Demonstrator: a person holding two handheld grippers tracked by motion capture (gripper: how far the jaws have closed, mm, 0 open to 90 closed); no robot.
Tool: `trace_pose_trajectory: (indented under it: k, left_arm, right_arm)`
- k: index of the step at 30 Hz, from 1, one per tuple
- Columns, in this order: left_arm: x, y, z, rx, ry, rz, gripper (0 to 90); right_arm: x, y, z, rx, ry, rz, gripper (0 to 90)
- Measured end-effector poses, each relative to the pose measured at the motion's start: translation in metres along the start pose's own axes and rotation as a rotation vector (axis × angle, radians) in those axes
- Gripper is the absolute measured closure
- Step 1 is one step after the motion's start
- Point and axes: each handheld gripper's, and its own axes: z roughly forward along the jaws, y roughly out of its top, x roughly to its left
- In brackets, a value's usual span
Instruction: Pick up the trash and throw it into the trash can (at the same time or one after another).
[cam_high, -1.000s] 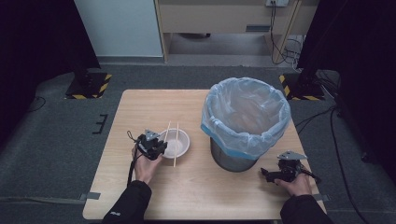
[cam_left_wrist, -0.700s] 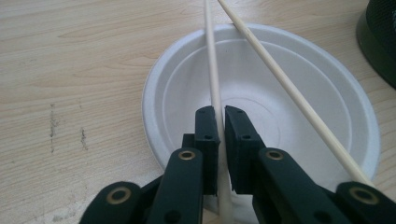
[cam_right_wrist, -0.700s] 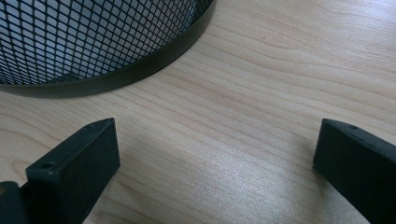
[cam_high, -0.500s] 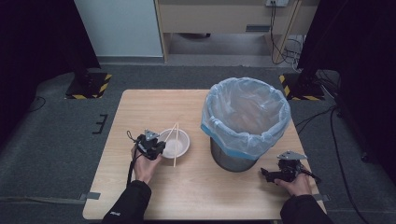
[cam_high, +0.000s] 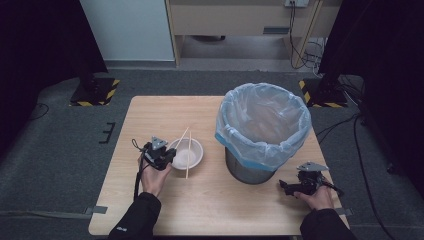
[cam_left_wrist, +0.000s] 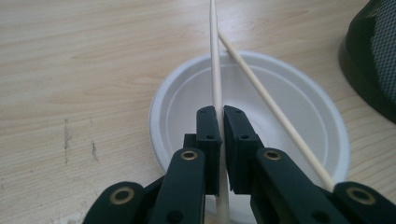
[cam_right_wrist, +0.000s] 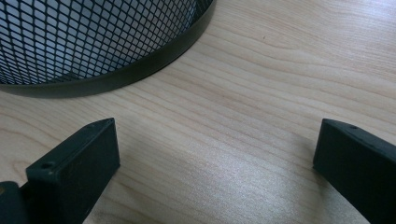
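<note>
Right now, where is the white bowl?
In the high view the white bowl sits on the table's left half, between the left gripper and the bin, two chopsticks across it.

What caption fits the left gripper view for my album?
The left gripper pinches one chopstick over a white bowl; a second chopstick lies across it.

Wooden counter (cam_high: 210, 205) bearing a white bowl (cam_high: 188, 155) with two chopsticks (cam_high: 188, 159) across it, left claw (cam_high: 167, 159) at its rim. Lined bin (cam_high: 263, 131) beside; right claw (cam_high: 286, 187) near its base.
</note>
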Motion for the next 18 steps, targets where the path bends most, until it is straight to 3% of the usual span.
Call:
trace_pose_trajectory:
  k: [18]
  left_arm:
    - [0.001, 0.026, -0.044, -0.183, -0.069, -0.039, 85.2]
  right_arm:
    - [0.0, 0.0, 0.0, 0.0, 0.0, 0.0, 0.7]
